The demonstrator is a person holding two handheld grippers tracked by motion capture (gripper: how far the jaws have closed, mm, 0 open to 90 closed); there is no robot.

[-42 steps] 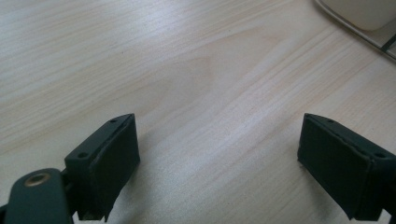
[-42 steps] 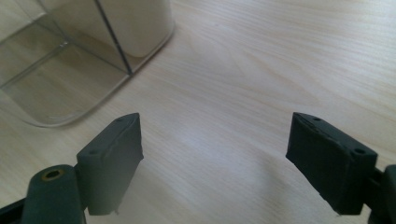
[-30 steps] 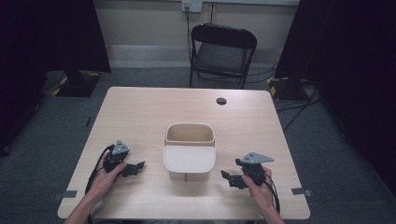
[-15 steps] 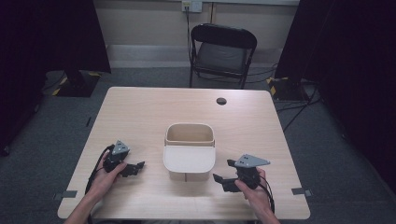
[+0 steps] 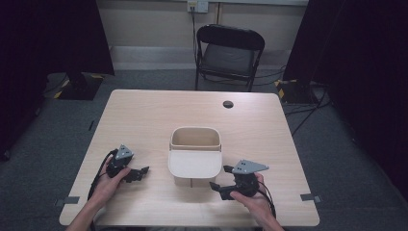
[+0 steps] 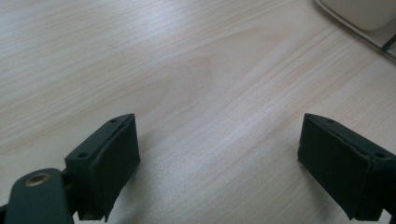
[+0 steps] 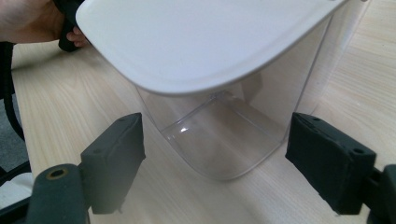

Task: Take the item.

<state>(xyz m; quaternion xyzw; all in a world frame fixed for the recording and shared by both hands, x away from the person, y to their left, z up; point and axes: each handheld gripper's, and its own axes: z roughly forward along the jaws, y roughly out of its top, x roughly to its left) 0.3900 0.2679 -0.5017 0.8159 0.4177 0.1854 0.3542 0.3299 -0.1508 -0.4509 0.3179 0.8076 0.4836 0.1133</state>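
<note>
A clear plastic container (image 5: pixel 195 179) with a white lid (image 5: pixel 195 163) tilted over its front half stands at the table's middle. My right gripper (image 5: pixel 220 177) is just off its front right corner and points left at it. Its jaws stand open and have just been closing a little, pressing on nothing. In the right gripper view the clear wall (image 7: pixel 219 135) and the white lid (image 7: pixel 201 42) rise beyond the right gripper (image 7: pixel 215 163). My left gripper (image 5: pixel 142 172) rests open left of the container, over bare wood (image 6: pixel 219 158).
The wooden table (image 5: pixel 144 115) has a small black round disc (image 5: pixel 228 104) at its far side. A black folding chair (image 5: pixel 230 53) stands behind the table. The person's left hand (image 7: pixel 28 18) shows beyond the container.
My right gripper has moved left, closer to the container's front corner. The left gripper and the container have stayed put.
</note>
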